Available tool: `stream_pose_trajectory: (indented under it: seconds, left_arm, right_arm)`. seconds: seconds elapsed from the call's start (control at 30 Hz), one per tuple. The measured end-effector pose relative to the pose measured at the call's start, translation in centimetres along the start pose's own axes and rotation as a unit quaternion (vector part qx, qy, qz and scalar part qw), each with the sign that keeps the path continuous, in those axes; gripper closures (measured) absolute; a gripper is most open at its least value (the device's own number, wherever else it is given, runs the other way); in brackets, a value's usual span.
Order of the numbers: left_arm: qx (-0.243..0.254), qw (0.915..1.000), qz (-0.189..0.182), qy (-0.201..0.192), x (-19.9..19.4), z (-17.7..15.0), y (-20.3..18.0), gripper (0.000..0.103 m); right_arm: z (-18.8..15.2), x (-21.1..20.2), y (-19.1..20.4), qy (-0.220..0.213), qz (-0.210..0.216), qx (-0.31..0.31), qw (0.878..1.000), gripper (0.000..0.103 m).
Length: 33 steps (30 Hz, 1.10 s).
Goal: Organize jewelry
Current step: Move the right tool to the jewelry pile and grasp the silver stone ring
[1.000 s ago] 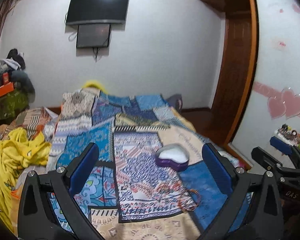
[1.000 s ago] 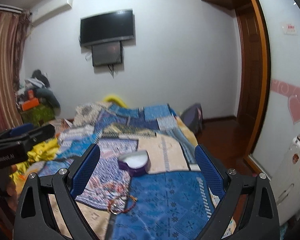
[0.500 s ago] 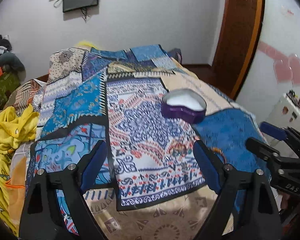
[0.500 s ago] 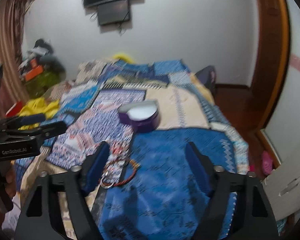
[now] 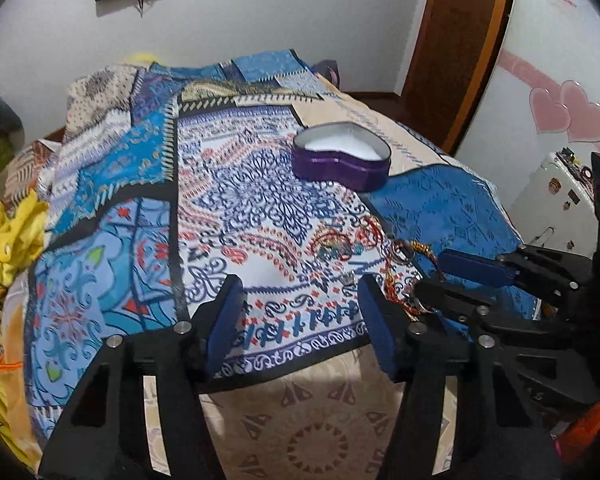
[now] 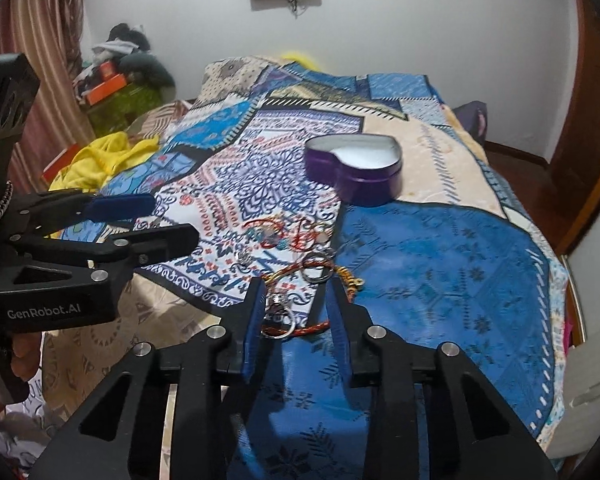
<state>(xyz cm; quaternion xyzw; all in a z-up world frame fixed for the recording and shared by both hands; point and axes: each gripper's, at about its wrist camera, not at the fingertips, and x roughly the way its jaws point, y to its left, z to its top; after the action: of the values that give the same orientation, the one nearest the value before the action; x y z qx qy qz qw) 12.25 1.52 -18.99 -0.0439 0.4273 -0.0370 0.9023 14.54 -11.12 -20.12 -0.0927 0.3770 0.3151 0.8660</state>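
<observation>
Jaws of right gripper [image 6: 296, 296] parted astride bracelets [image 6: 296, 322], left gripper [image 5: 300, 312] spread; bracelets half-hidden leftward.

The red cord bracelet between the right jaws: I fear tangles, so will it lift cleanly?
Probably floppy: the red cord bracelet lies in a loose curve. It may drag the metal rings touching it. It looks thin, likely light.

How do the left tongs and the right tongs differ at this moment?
The left tongs stand wide open over bare quilt; the right tongs are narrower, straddling the bracelet pile. The left ones hold nothing between them; the right ones frame a ring. Both have blue pads.
</observation>
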Motion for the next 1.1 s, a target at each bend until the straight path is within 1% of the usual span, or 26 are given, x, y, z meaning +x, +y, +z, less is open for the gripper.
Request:
stream_pose_trajectory:
  seconds: [0.1, 0.2, 0.33, 0.37, 0.43, 0.6, 0.77, 0.83, 0.9, 0.93, 0.97, 1.0, 1.03, 1.1]
  left_arm:
    - [-0.005, 1.0000, -0.002, 0.006, 0.3, -0.1, 0.2, 0.048]
    - [-0.001, 1.0000, -0.004, 0.006, 0.3, -0.1, 0.0, 0.049]
    - [0.009, 0.9999, -0.004, 0.006, 0.7, 0.1, -0.4, 0.050]
    - [0.011, 0.9999, -0.004, 0.006, 0.8, 0.2, -0.5, 0.052]
    - [0.015, 0.9998, -0.008, 0.009, 1.1, 0.3, -0.7, 0.056]
    - [0.022, 0.9991, -0.019, 0.030, 2.8, 0.4, -1.3, 0.067]
    - [0.027, 0.9984, -0.030, 0.041, 4.0, 0.9, -1.7, 0.069]
    - [0.027, 0.9981, -0.032, 0.045, 4.4, 0.9, -1.8, 0.072]
    - [0.029, 0.9980, -0.031, 0.046, 4.8, 1.1, -2.0, 0.077]
    - [0.030, 0.9981, -0.029, 0.045, 4.8, 1.0, -2.0, 0.080]
    - [0.030, 0.9982, -0.027, 0.045, 4.9, 1.1, -2.1, 0.086]
    - [0.030, 0.9980, -0.030, 0.046, 5.0, 1.1, -2.1, 0.095]
    - [0.028, 0.9980, -0.032, 0.047, 5.0, 1.1, -2.0, 0.094]
    - [0.023, 0.9982, -0.032, 0.045, 4.8, 1.0, -1.8, 0.094]
  right_arm:
    - [-0.1, 0.7, 0.0, 0.012, 0.007, -0.002, 1.000, 0.078]
    - [-0.3, 1.1, 0.1, 0.018, 0.016, -0.002, 1.000, 0.085]
    - [-0.3, 0.9, -0.1, 0.013, 0.024, 0.003, 1.000, 0.087]
    - [-0.2, 0.7, -0.2, 0.011, 0.029, 0.007, 0.999, 0.092]
    - [-0.2, 0.5, -0.5, 0.006, 0.028, 0.012, 1.000, 0.096]
    - [0.1, 0.0, -1.2, -0.006, 0.020, 0.020, 1.000, 0.096]
    - [0.0, -0.2, -1.8, -0.004, 0.015, 0.029, 0.999, 0.096]
    - [0.0, 0.0, -2.1, 0.004, 0.019, 0.040, 0.999, 0.096]
    - [0.1, 0.1, -2.4, 0.010, 0.025, 0.049, 0.998, 0.093]
    - [0.1, 0.2, -2.4, 0.011, 0.027, 0.053, 0.998, 0.087]
    - [0.1, 0.1, -2.4, 0.009, 0.027, 0.055, 0.998, 0.081]
    - [0.1, 0.0, -2.4, 0.006, 0.028, 0.056, 0.998, 0.078]
    - [0.1, 0.0, -2.3, 0.005, 0.029, 0.056, 0.998, 0.074]
    - [0.2, 0.0, -2.0, 0.004, 0.034, 0.053, 0.998, 0.074]
